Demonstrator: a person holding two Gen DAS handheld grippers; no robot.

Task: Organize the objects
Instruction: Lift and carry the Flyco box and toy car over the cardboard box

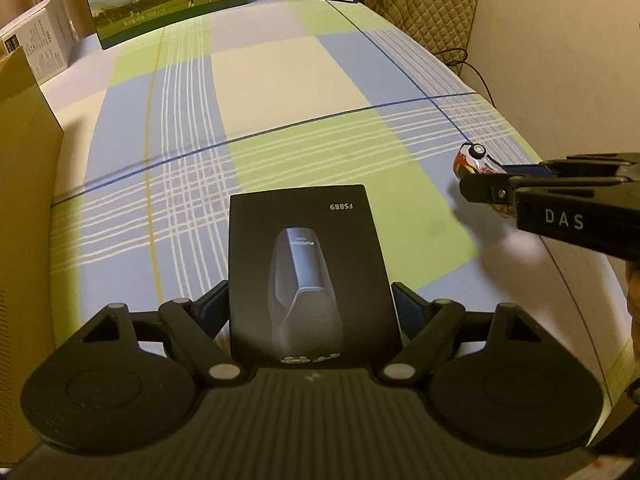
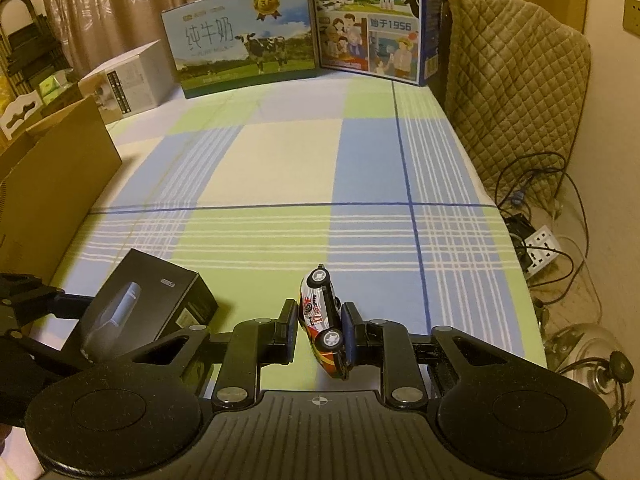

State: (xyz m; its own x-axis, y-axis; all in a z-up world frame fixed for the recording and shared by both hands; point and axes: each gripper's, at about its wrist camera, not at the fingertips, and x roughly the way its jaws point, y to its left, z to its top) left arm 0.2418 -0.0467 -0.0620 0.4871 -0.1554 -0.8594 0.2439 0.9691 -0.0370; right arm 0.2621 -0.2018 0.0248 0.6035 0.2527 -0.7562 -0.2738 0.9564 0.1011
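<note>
While the left gripper (image 1: 314, 304) is clasping the black box (image 1: 308, 264) between its wide-set fingers, the box is resting on the checked cloth (image 1: 280, 92). Beside it, the right gripper (image 2: 320, 330) is pinching a toy car (image 2: 322, 316), tilted on its side.

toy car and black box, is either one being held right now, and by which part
Right tool clamps the toy car by roof and underside. Left tool straddles the black box's near end; grip unclear.
</note>
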